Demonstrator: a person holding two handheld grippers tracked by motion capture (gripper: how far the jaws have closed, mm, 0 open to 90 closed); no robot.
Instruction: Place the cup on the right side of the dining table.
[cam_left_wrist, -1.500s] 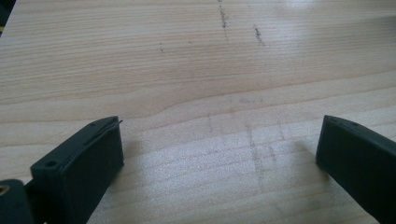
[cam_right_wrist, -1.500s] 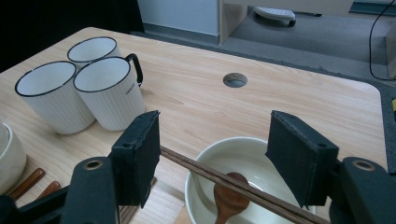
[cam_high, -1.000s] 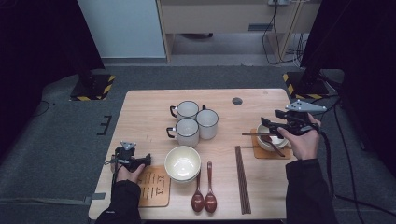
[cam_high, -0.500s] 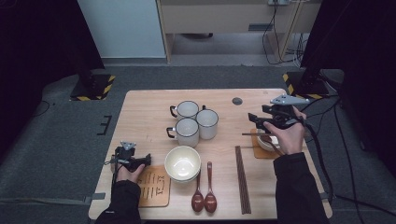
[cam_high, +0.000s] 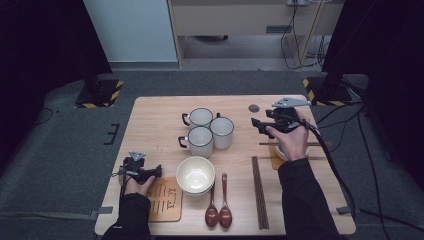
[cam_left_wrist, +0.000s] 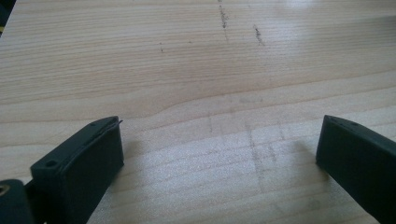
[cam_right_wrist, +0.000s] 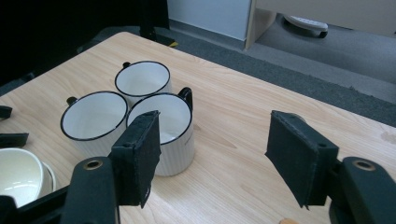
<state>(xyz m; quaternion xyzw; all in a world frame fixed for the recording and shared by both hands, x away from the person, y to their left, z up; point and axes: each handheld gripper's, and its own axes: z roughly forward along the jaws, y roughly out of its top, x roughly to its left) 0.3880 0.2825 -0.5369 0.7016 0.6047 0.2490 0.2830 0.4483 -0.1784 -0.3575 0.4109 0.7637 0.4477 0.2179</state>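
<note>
Three white enamel mugs with dark rims (cam_high: 207, 132) stood clustered at the middle of the pale wooden table (cam_high: 160, 112), each cylindrical and glossy, with a dark loop handle. In front of them sat one round cream ceramic bowl (cam_high: 195, 174), two brown wooden spoons (cam_high: 218, 205) and a bundle of dark wooden chopsticks (cam_high: 259, 192); one flat wooden board with dark markings (cam_high: 164, 199) lay at the near left edge. The right gripper (cam_right_wrist: 212, 156) hovered just right of the mugs, its two black padded jaws spread wide with nothing between them, pointing at the nearest mug (cam_right_wrist: 166, 133). The left gripper (cam_left_wrist: 219, 154) rested low over bare wood grain, jaws likewise wide apart and empty.
</note>
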